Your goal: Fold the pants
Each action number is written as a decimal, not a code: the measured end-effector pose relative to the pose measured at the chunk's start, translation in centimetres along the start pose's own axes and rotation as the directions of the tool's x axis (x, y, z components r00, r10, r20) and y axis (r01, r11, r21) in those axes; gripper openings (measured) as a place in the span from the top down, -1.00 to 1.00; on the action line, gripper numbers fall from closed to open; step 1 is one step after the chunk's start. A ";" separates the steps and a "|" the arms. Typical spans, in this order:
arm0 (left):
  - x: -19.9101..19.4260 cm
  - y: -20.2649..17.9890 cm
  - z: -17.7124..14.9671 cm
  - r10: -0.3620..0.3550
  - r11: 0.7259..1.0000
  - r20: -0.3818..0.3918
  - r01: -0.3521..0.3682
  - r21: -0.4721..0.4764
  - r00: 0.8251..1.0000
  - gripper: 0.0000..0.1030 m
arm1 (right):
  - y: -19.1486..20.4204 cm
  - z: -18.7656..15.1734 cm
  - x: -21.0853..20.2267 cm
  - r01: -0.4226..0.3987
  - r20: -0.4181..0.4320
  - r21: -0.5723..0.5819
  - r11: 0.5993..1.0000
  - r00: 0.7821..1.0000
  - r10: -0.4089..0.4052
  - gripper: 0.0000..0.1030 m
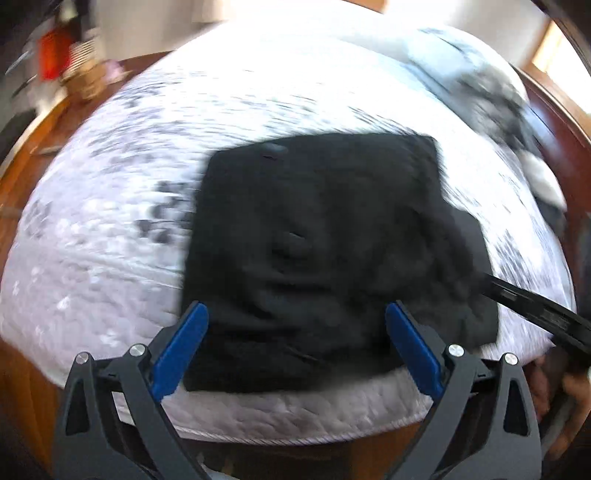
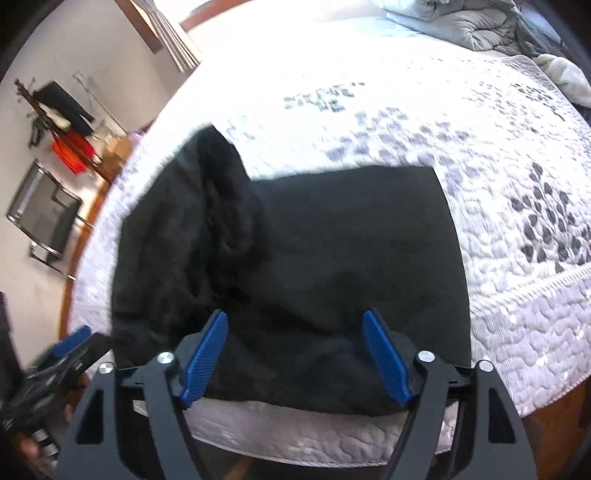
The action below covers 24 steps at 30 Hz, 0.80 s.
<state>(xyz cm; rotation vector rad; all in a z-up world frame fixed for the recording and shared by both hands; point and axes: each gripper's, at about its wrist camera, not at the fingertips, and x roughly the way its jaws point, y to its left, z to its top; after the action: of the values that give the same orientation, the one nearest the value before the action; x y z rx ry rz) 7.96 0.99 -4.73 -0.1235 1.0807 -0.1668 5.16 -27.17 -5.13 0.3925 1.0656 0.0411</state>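
Black pants [image 1: 317,254] lie folded into a rough rectangle on the white quilted bed [image 1: 110,229], close to its near edge. My left gripper [image 1: 295,314] hovers over their near part, wide open, blue pads apart with nothing pinched. In the right wrist view the same pants [image 2: 332,258] show a bunched, raised fold at their left side. Above their near edge, my right gripper [image 2: 295,321] also stands open and grips no cloth. The left gripper [image 2: 74,343] shows at the lower left of that view, and the right gripper's black finger [image 1: 532,306] enters the left wrist view from the right.
The quilt [image 2: 517,184] carries a grey leaf print. A crumpled grey duvet [image 2: 472,22] lies at the bed's far end. A brown wooden bed frame [image 1: 33,155] rims the mattress. A rack with red and black things [image 2: 70,147] and a metal-framed chair [image 2: 44,218] stand by the wall.
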 end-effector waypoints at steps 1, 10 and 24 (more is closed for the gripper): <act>0.1 0.5 0.3 0.037 0.999 0.005 -0.037 -0.017 0.999 -0.87 | 0.3 0.5 -0.2 -0.011 0.006 -0.005 1.000 1.000 0.011 -0.59; 1.4 2.1 1.2 0.143 0.989 -0.024 -0.143 -0.027 0.989 -0.87 | 4.4 3.3 2.1 0.062 -0.033 -0.135 0.989 0.997 -0.067 -0.60; 4.2 0.2 2.7 0.217 0.974 -0.071 -0.211 0.076 0.974 -0.87 | 5.5 2.9 5.5 0.134 -0.124 -0.243 0.961 0.978 -0.168 -0.86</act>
<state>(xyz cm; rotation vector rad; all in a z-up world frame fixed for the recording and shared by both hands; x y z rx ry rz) 12.31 0.45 -7.14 0.0617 1.1576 -0.0139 11.16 -21.68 -6.72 0.0948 1.2161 0.0586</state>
